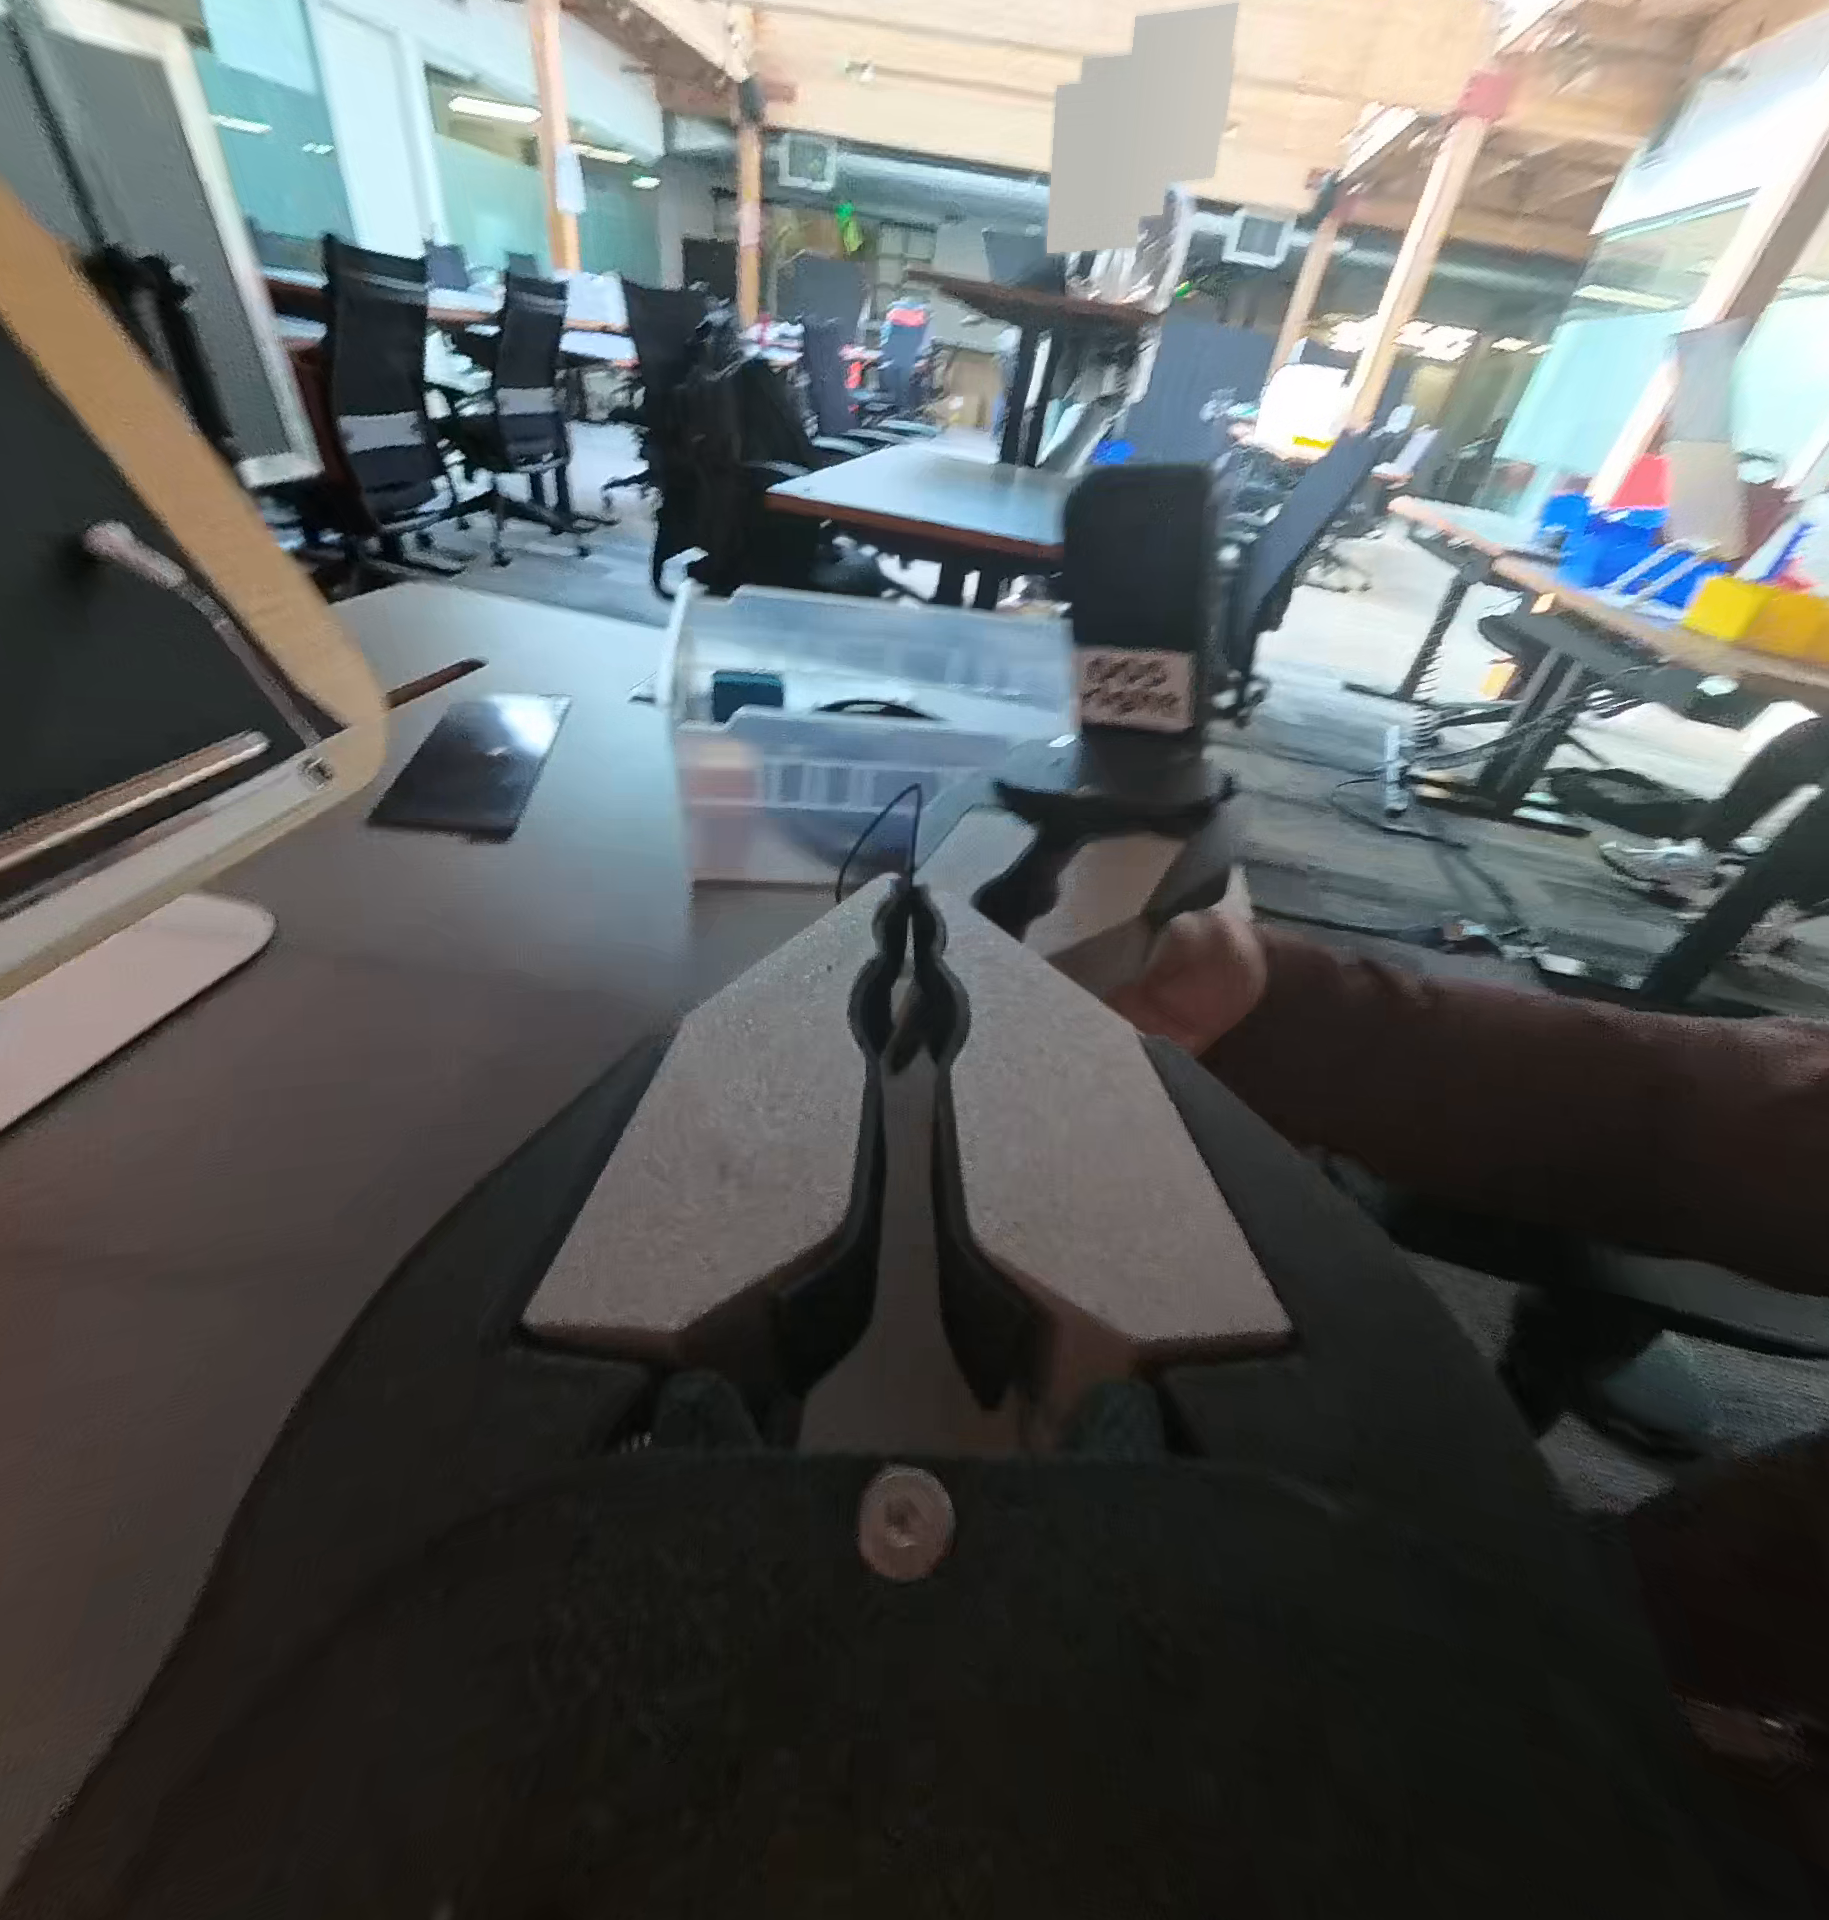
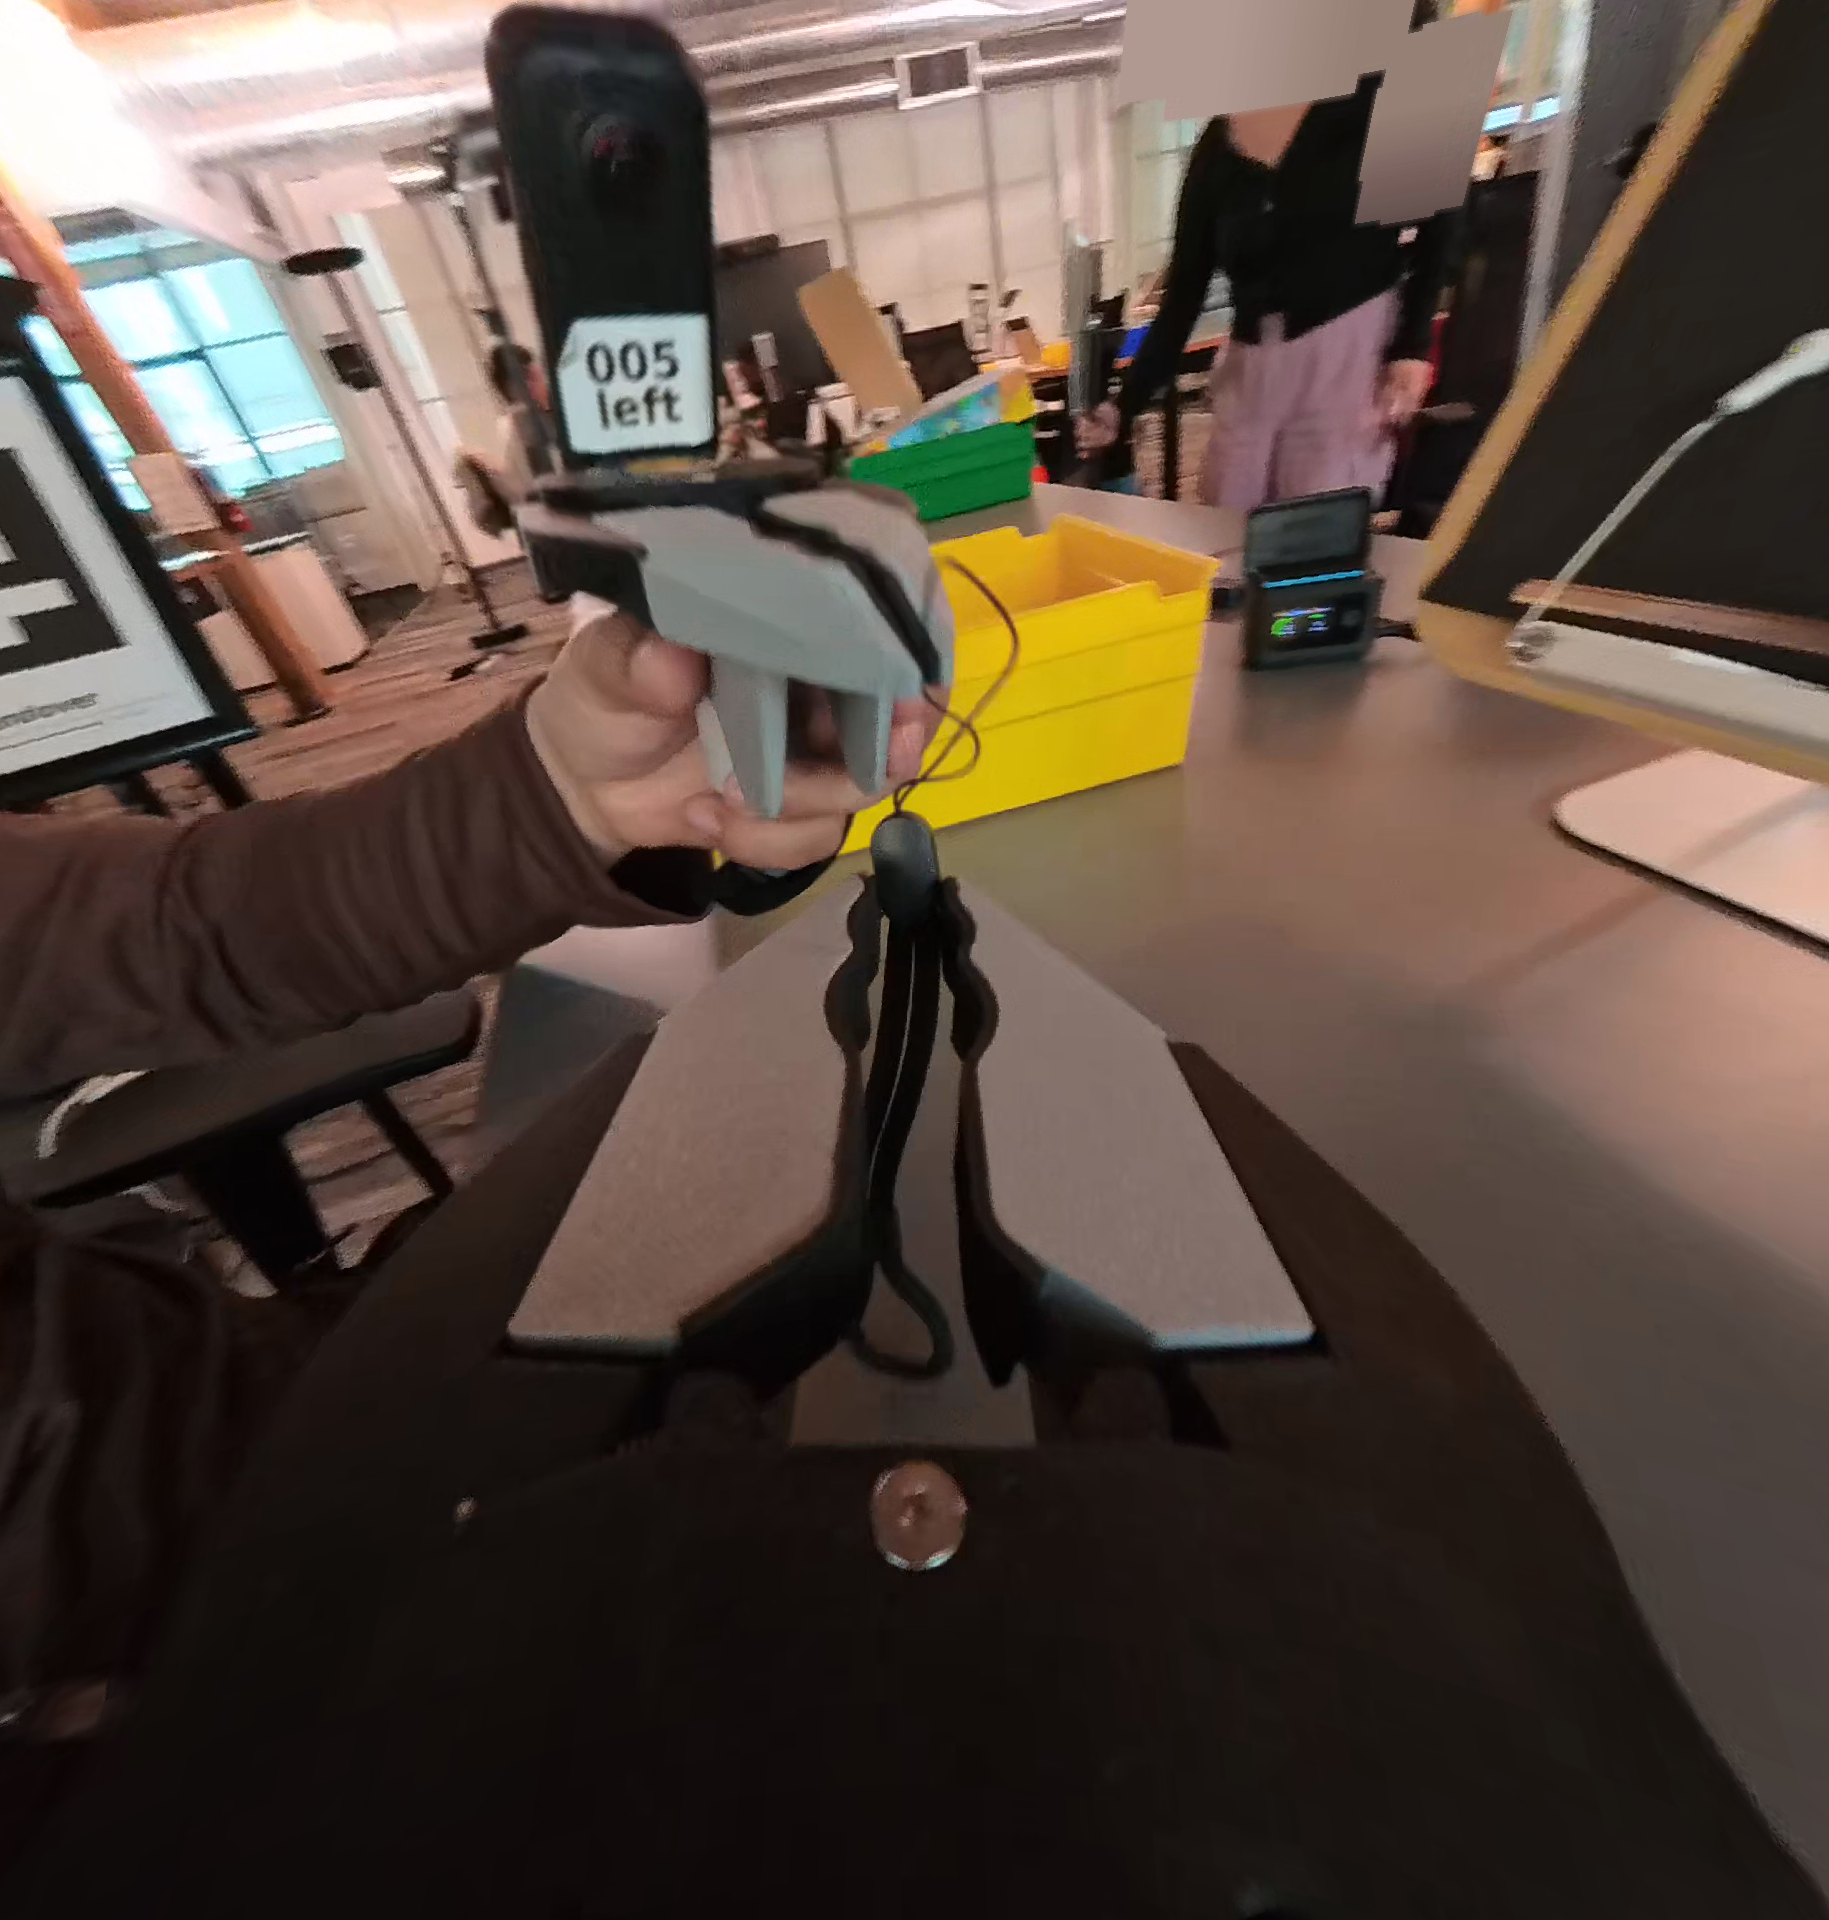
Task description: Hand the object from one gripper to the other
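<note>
Broad grey desk (image 2: 1409, 935) under everything, with a wood-framed monitor (image 2: 1668, 364) on its pale foot along the right-hand edge in the right wrist view. Stacked yellow bins (image 2: 1097, 644) toward the far edge there. In the left wrist view, a clear plastic box (image 1: 868, 727) at the far edge of the desk. Above the near edge, held in mid-air, left gripper (image 1: 908, 904) and right gripper (image 2: 905, 904), tips nearly meeting, each gripped by a hand in a brown sleeve: left hand (image 2: 661, 748), right hand (image 1: 1190, 977). Flat on the desk between monitor and clear box, a dark phone (image 1: 468, 764). Near the monitor, past the bins, a small black device with a lit screen (image 2: 1305, 592). Smallest, a black lanyard (image 2: 902, 1039) strung between the two tools, off the desk: right fingers clenched on its flat strap with the oval slider just beyond the tips, left fingers pressed together on its thin cord loop.
</note>
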`<act>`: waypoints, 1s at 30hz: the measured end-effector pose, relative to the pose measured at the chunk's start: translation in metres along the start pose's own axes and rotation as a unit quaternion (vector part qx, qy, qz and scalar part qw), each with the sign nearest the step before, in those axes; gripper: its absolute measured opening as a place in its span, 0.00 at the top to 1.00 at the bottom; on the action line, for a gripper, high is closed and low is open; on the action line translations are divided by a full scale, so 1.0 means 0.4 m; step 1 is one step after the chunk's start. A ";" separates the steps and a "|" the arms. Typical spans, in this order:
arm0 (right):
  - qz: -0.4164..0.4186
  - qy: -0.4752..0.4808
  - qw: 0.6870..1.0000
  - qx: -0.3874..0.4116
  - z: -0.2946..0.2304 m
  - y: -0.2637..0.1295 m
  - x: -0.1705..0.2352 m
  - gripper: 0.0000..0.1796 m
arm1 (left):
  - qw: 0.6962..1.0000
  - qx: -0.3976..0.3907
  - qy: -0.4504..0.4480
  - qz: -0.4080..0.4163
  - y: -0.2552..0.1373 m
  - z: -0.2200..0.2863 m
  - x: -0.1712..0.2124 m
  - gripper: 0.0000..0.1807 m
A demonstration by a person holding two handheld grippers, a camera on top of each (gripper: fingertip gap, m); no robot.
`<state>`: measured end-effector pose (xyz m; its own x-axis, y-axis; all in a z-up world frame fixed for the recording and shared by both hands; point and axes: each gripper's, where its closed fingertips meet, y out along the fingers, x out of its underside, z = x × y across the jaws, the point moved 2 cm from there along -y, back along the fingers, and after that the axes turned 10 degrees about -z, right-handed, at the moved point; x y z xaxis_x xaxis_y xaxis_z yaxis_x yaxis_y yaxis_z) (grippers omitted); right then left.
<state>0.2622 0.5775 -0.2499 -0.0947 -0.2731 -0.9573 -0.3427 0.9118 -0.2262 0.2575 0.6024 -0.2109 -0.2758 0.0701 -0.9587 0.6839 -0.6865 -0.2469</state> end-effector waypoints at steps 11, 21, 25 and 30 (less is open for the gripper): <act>0.024 -0.019 0.996 0.079 0.080 0.014 -0.046 0.96 | 0.998 -0.003 -0.005 -0.059 0.038 -0.080 0.150 0.72; 0.069 -0.024 0.997 0.000 0.091 0.116 -0.116 0.96 | 0.992 -0.092 0.043 -0.077 0.022 -0.145 0.182 0.95; 0.090 -0.021 0.996 0.004 0.085 0.091 -0.119 0.96 | 0.995 -0.070 0.009 -0.066 0.017 -0.149 0.175 0.95; 0.098 -0.024 0.995 -0.003 0.068 0.067 -0.114 0.96 | 0.994 -0.090 0.022 -0.054 0.014 -0.148 0.175 0.89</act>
<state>0.2829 0.6227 -0.2171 -0.1154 -0.0748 -0.9905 -0.3277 0.9442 -0.0331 0.2818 0.6464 -0.2877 -0.3265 0.1709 -0.9296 0.7635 -0.5321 -0.3660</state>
